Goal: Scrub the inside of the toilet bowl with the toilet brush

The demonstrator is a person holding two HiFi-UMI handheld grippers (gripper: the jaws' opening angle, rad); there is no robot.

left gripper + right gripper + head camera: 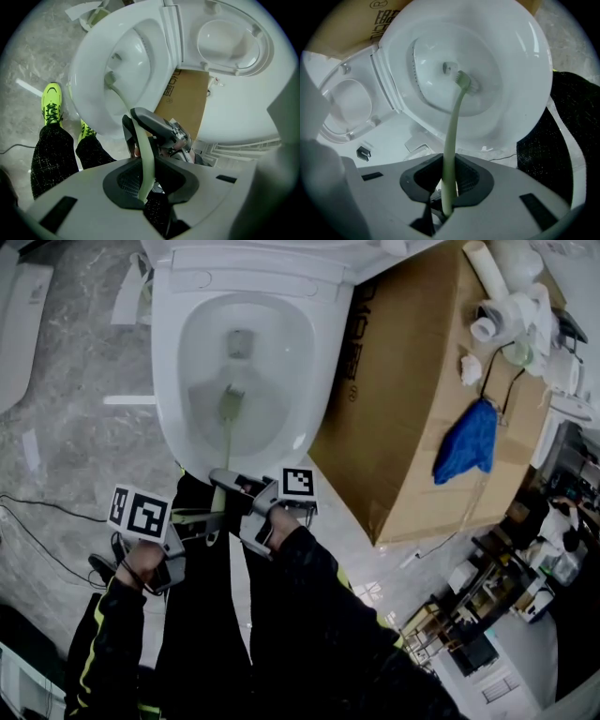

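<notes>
Head view: looking steeply down at a white toilet bowl (169, 381) with its seat raised. A pale green toilet brush (228, 427) reaches from the person's hands up into the bowl, its head low in the basin just below the drain opening. The left gripper (208, 521) and right gripper (232, 486) both meet the handle's near end, the right one further along it. A cardboard box (412, 381) stands beside the toilet with a blue cloth (466, 442) on top.

Left gripper view: the jaws are closed tight on the brush handle (145, 154), with the other gripper clamped just ahead on the same handle. Only this view shows the person's neon yellow shoes (50, 101) on the floor near the bowl (84, 93).

Right gripper view: the jaws are likewise pinched shut around the handle (452, 136). This view looks most directly into the bowl (529, 56), showing the bristled head against the basin near the drain, and the raised lid (347, 108) at the left.

The scrubbing step appears under way. The next move likely calls for sweeping the head around the basin walls and under the rim with steady pressure.
</notes>
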